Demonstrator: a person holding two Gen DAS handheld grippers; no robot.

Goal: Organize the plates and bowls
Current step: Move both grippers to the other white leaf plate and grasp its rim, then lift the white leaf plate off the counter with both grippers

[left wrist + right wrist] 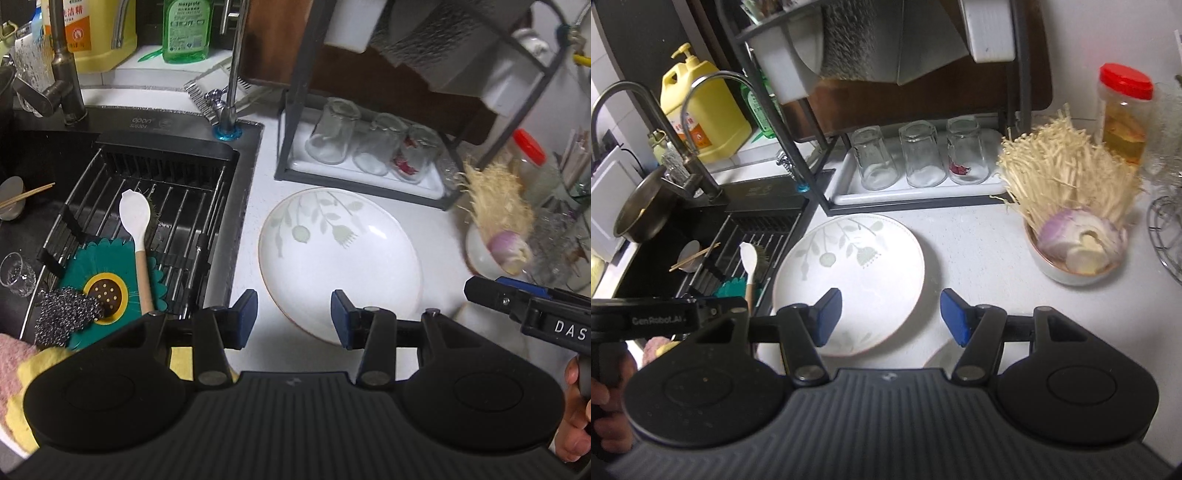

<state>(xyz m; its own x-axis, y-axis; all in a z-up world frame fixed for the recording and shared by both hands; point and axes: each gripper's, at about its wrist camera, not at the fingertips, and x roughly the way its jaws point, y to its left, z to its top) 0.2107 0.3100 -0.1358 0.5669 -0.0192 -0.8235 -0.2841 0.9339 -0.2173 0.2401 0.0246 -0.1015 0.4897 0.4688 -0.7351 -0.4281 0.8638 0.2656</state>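
left gripper [294, 318] jaws apart, empty | right gripper [891, 317] jaws apart, empty | floral plate [340, 258] flat on counter [436, 221]

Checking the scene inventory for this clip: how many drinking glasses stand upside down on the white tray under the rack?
3, in a row on the white tray: left glass, middle glass, and right glass, which carries a red mark. The rack frame may hide others.

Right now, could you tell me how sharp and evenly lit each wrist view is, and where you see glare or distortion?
Left wrist view: the plate is sharp with glare streaks on its right side; the rack posts bow from fisheye. Right wrist view: softer overall, the enoki mushrooms and red-capped jar are smeared; the sink is dark.
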